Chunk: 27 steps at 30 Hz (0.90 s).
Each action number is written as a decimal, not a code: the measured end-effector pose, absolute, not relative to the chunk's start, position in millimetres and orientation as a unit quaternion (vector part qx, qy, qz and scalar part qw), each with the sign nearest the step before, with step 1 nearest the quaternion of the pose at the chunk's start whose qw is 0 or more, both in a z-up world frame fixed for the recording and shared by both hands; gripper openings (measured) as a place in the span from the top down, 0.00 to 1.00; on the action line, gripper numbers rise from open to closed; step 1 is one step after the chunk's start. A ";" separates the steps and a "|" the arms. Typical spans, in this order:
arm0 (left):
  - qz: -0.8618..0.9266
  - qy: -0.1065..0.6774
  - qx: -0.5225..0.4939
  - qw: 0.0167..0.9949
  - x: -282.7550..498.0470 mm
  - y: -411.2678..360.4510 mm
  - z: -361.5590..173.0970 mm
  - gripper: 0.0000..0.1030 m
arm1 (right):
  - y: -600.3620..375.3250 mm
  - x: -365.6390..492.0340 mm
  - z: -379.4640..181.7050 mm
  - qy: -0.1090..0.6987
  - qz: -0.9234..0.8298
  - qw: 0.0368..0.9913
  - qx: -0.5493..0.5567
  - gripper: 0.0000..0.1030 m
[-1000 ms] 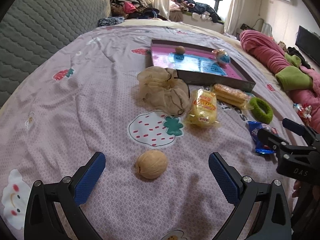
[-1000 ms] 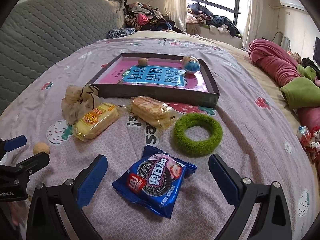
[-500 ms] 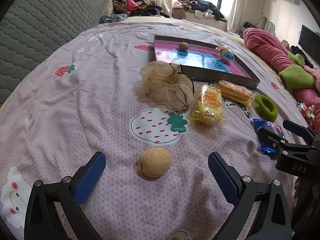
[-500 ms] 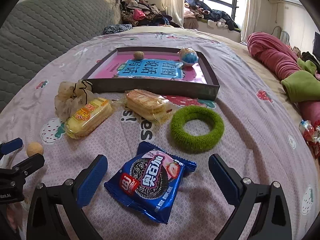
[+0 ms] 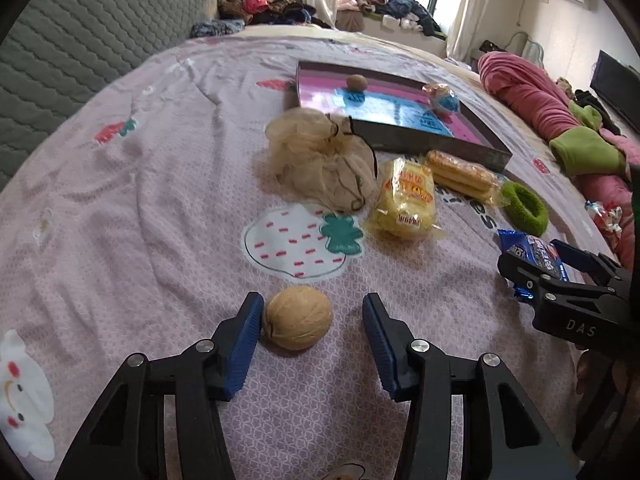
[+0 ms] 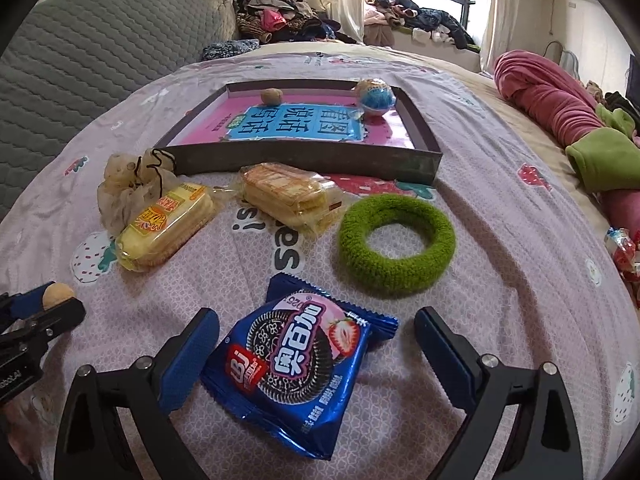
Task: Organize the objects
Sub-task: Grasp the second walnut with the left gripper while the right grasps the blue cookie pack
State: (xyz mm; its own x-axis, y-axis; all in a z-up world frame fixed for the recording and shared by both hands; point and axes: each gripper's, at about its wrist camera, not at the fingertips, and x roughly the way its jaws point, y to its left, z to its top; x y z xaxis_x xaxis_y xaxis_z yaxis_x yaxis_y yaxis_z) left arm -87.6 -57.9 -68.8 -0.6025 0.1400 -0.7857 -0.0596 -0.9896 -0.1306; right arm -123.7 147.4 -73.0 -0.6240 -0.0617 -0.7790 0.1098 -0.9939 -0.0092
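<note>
A tan walnut lies on the pink bedsheet between the blue pads of my left gripper. Its jaws are closing: the left pad touches the nut, while a gap remains on the right. My right gripper stands open, its fingers on either side of a blue cookie packet that lies flat. Further back is a dark tray lined pink and blue, holding another walnut and a blue ball.
In front of the tray lie a mesh bag, a yellow snack pack, a biscuit pack and a green ring. A rolled pink blanket runs along the right. A grey headboard stands at the left.
My left gripper's jaws have come in from wide open to close around the walnut. The right gripper has edged slightly closer to the blue packet and stays open.
</note>
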 end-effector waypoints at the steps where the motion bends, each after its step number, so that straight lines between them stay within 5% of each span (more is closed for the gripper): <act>1: 0.894 -0.044 -0.443 0.056 -87.6 -57.3 -69.5 0.50 | 146.8 -123.8 -74.0 0.027 -0.900 0.050 0.432 0.08; 6: 0.896 -0.045 -0.437 0.059 -85.8 -56.5 -66.3 0.66 | 145.3 -121.2 -72.9 0.026 -0.902 0.062 0.427 0.20; 12: 0.896 -0.037 -0.438 0.061 -84.8 -53.4 -66.0 0.66 | 146.2 -120.4 -71.7 0.021 -0.901 0.070 0.427 0.26; 17: 0.898 -0.026 -0.434 0.064 -82.8 -49.0 -64.4 0.67 | 140.5 -116.4 -67.8 0.031 -0.901 0.086 0.424 0.40; 27: 0.896 -0.035 -0.438 0.070 -85.3 -50.6 -63.0 0.67 | 140.0 -114.1 -66.6 0.020 -0.896 0.119 0.426 0.45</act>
State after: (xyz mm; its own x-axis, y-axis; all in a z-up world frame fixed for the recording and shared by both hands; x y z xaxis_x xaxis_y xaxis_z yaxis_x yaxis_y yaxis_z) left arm -85.3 -50.6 -63.0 -0.6069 0.1560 -0.7793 -0.0951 -0.9878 -0.1236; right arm -114.1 140.0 -66.6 -0.6080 -0.1954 -0.7695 0.2303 -0.9710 0.0646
